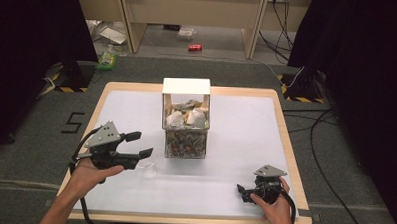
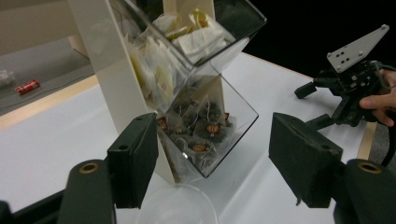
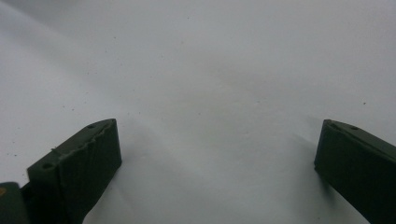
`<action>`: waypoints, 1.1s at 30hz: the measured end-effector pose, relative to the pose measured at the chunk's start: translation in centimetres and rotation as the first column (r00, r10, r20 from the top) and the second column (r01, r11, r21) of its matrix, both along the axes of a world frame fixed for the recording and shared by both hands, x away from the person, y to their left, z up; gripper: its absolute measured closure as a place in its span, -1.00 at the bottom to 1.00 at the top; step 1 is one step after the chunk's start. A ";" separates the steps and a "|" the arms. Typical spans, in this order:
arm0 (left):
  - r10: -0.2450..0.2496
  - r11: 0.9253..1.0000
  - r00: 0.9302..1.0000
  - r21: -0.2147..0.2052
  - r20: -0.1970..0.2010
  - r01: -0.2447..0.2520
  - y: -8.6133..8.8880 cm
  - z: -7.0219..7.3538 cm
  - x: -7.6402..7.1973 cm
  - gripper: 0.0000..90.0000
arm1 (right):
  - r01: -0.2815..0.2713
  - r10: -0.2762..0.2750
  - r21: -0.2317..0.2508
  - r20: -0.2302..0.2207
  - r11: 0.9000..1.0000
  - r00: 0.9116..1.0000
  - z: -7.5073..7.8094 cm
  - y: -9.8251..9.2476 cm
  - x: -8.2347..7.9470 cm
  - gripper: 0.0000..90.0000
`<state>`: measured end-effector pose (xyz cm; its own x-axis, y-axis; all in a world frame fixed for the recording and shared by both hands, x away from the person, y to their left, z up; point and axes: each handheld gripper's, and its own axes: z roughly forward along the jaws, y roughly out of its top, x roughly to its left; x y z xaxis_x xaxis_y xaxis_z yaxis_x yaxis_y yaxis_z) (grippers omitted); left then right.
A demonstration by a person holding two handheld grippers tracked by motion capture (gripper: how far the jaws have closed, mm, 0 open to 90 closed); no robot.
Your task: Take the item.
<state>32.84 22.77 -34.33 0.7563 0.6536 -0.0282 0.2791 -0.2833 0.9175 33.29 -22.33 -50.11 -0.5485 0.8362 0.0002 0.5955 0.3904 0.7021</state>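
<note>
A clear two-tier dispenser [image 1: 185, 122] with a white frame stands mid-table. Its upper bin holds pale tea bags [image 2: 196, 37] and its lower bin dark sachets [image 2: 196, 130] with red labels. My left gripper [image 1: 141, 144] hovers above the table to the left of it, open, and points at the lower bin [image 2: 212, 156] with nothing between the jaws. A small clear glass cup [image 1: 147, 168] stands just below the jaws, its rim [image 2: 177, 198] at the bottom of the left gripper view. My right gripper [image 1: 244, 190] rests low at the table's near right corner, open over bare white surface [image 3: 217, 154].
A white mat [image 1: 236, 128] covers the wooden table, whose edge [image 1: 285, 140] runs close to the right hand. On the floor beyond lie a red can [image 1: 194, 47], a green bottle [image 1: 107, 59] and cables [image 1: 315, 146]. Dark curtains hang on both sides.
</note>
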 end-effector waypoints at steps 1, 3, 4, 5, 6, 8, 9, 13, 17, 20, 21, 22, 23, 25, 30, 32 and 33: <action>-0.003 1.000 1.000 -0.003 0.004 0.003 -0.2 0.2 0.1 -0.25 | -0.002 0.002 -0.001 0.002 1.000 1.000 0.0 0.0 0.0 -0.98; -0.011 1.000 1.000 -0.006 0.011 0.011 -0.5 0.7 0.4 -0.21 | 0.000 0.000 -0.001 0.001 1.000 1.000 0.0 0.0 0.0 -0.98; -0.013 1.000 1.000 -0.008 0.016 0.013 -0.7 0.9 0.6 -0.19 | -0.003 0.003 -0.002 0.003 1.000 1.000 0.0 0.0 0.0 -0.97; -0.017 1.000 1.000 -0.010 0.017 0.017 -0.8 1.1 0.7 -0.17 | -0.002 0.002 -0.002 0.003 1.000 1.000 0.0 0.0 0.0 -0.98; -0.022 1.000 1.000 -0.013 0.019 0.022 -1.1 1.3 0.9 -0.15 | -0.002 0.002 -0.001 0.002 1.000 1.000 0.0 0.0 0.0 -0.97; -0.028 1.000 0.999 -0.008 0.031 0.028 -1.5 1.7 1.3 -0.10 | 0.000 0.000 0.000 0.001 1.000 1.000 0.0 0.0 0.0 -0.97; -0.031 0.999 0.999 -0.009 0.036 0.031 -1.7 1.8 1.4 -0.09 | -0.002 0.002 -0.002 0.003 1.000 1.000 0.0 0.0 0.0 -0.98; -0.041 0.999 0.998 0.002 0.047 0.041 -2.6 2.3 2.3 -0.01 | -0.007 0.007 -0.005 0.006 1.000 1.000 0.0 -0.1 0.0 -0.97; -0.040 0.999 0.998 0.003 0.042 0.040 -3.4 2.5 3.7 0.07 | -0.006 0.006 -0.005 0.006 1.000 1.000 0.0 -0.1 0.0 -0.98; -0.042 0.999 0.998 0.009 0.036 0.042 -4.0 2.5 4.6 0.11 | -0.006 0.006 -0.005 0.007 1.000 1.000 0.0 -0.1 0.0 -0.98; -0.044 0.999 0.998 0.015 0.034 0.044 -4.2 2.4 4.8 0.13 | -0.006 0.006 -0.005 0.006 1.000 1.000 0.0 -0.1 0.0 -0.98; -0.046 0.999 0.998 0.019 0.034 0.046 -4.4 2.4 5.0 0.14 | -0.006 0.006 -0.005 0.006 1.000 1.000 0.0 -0.1 0.0 -0.97; -0.048 0.999 0.998 0.026 0.035 0.047 -4.7 2.4 5.2 0.16 | -0.006 0.006 -0.004 0.006 1.000 1.000 0.0 -0.1 0.0 -0.98; -0.058 0.998 0.998 0.029 0.028 0.057 -5.1 2.3 5.6 0.19 | -0.006 0.006 -0.006 0.004 1.000 1.000 0.0 -0.1 0.0 -0.98; -0.068 0.997 0.997 0.043 0.021 0.067 -6.0 2.2 6.4 0.28 | -0.006 0.006 -0.006 0.005 1.000 1.000 0.0 -0.1 0.0 -0.98; -0.074 0.996 0.997 0.041 0.016 0.073 -6.2 2.3 6.6 0.32 | -0.006 0.006 -0.006 0.005 1.000 1.000 0.0 -0.1 0.0 -0.98; -0.076 0.996 0.997 0.046 0.015 0.075 -6.4 2.3 6.7 0.34 | -0.006 0.006 -0.006 0.005 1.000 1.000 0.0 -0.1 0.0 -0.98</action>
<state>39.58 16.41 -32.03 0.8037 0.5948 0.0135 0.2397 -0.3445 0.9077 33.32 -22.40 -50.10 -0.5536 0.8327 -0.0073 0.5898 0.3983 0.7025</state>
